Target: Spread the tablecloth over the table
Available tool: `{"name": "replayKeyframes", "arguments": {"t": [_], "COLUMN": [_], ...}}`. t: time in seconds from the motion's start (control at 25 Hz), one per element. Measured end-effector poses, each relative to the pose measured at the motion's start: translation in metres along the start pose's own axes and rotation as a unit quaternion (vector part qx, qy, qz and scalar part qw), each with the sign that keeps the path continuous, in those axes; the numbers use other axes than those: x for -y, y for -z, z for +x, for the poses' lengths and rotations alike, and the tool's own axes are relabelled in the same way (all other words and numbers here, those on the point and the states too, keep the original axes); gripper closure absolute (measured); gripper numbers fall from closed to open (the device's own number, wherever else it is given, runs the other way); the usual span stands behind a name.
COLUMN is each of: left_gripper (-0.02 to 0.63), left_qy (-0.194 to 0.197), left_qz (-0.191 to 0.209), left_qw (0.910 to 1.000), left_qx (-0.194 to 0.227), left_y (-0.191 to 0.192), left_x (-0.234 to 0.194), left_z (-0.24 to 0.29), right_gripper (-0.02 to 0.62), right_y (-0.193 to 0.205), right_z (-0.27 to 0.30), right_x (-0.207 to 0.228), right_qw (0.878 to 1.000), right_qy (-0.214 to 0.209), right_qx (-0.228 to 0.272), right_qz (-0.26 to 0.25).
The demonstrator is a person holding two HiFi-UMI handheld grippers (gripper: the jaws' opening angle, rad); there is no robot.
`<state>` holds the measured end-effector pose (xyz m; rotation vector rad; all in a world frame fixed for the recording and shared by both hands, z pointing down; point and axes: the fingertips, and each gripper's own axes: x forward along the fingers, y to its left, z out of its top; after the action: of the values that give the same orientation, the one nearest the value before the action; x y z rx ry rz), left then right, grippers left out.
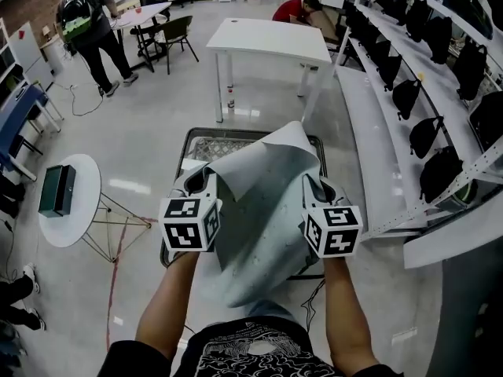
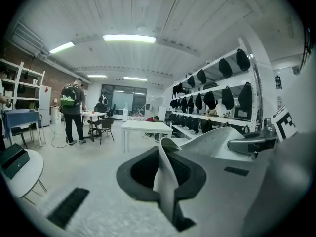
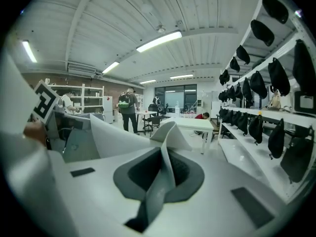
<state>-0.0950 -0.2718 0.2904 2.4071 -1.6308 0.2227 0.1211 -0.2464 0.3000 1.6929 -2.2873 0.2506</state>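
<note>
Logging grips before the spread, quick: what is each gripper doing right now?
Left gripper: closed, pinching an edge of the tablecloth.
Right gripper: closed, pinching another edge of the same tablecloth.

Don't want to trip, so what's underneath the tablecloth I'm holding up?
A dark-framed cart shows beyond the far edge of the tablecloth. Only its far rim and mesh are visible; the rest is covered.
</note>
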Motion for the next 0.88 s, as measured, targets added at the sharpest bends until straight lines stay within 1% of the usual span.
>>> {"name": "replayKeyframes", "arguments": {"t": [0.2,0.4,0.72,0.88], "left_gripper": [0.599,0.599,0.598,0.598], "left_qy": [-0.007,-0.016,-0.015,-0.007], "left_qz": [-0.002,-0.006,-0.013,-0.024], "left_qw": [0.9999,0.9994,0.9985,0.9978], "left_qx": [-0.014,-0.030,-0.050,-0.061], "left_y": [0.003,0.008,0.015,0.022], "left_x": [-0.010,-0.020,-0.042,-0.053], "left_z": [0.038,0.064,0.087,0.095], "right_gripper": [0.584,0.584,0.583,0.581], "right_y": [0.002,0.008,0.024,0.035], "right_z": [0.037,0.062,0.076,0.074], "right_x": [0.018,0.031,0.054,0.067], "right_qw": [1.000,0.999,0.997,0.995], "right_qy": [-0.008,-0.016,-0.015,-0.009], "right_qx": [-0.014,-0.030,-0.057,-0.077], "right_qz": [0.007,0.019,0.052,0.056]}}
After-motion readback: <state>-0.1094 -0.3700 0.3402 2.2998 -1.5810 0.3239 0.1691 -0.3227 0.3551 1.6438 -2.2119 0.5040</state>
